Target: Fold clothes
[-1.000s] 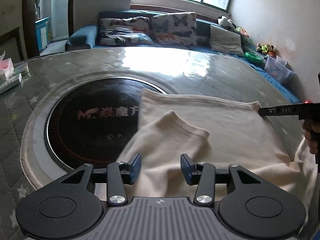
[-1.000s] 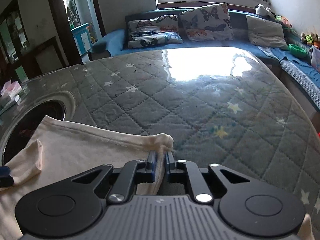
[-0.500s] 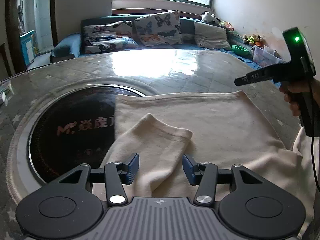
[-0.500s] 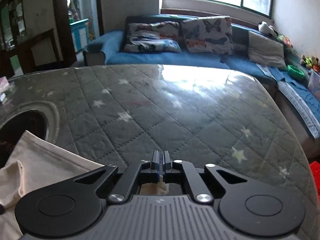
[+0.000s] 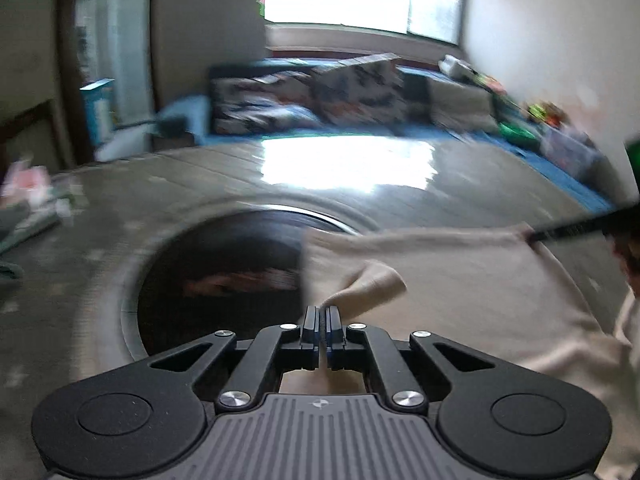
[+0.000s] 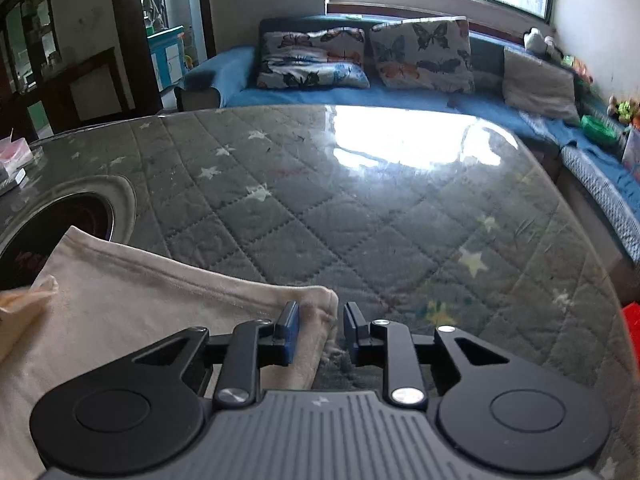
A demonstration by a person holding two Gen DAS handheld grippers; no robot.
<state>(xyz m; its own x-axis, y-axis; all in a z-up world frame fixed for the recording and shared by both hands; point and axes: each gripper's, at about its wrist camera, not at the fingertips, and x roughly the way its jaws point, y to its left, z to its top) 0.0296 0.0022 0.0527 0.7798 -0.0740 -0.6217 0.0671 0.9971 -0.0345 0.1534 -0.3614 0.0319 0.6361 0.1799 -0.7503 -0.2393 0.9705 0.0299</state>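
A cream garment (image 5: 460, 292) lies flat on the quilted table, partly over a dark round inset (image 5: 224, 272). Its folded-in sleeve (image 5: 374, 282) rises from the tips of my left gripper (image 5: 322, 316), which is shut on the sleeve's near end; this view is motion-blurred. My right gripper (image 6: 318, 320) sits at the garment's far right corner (image 6: 320, 300). Its jaws are opening, the corner lies slack between them, and the right pad stands apart from the cloth. In the right wrist view the sleeve end (image 6: 40, 288) shows at the left edge.
The glass-covered quilted table (image 6: 360, 208) stretches ahead. A blue sofa with butterfly cushions (image 6: 360, 60) stands beyond its far edge. Small boxes (image 6: 16, 152) sit at the table's left rim. A hand (image 5: 628, 256) shows at the right of the left wrist view.
My left jaws closed from wide apart onto the sleeve, and that view swung and blurred. My right jaws, shut at the garment's corner before, have parted and the corner lies loose between them.
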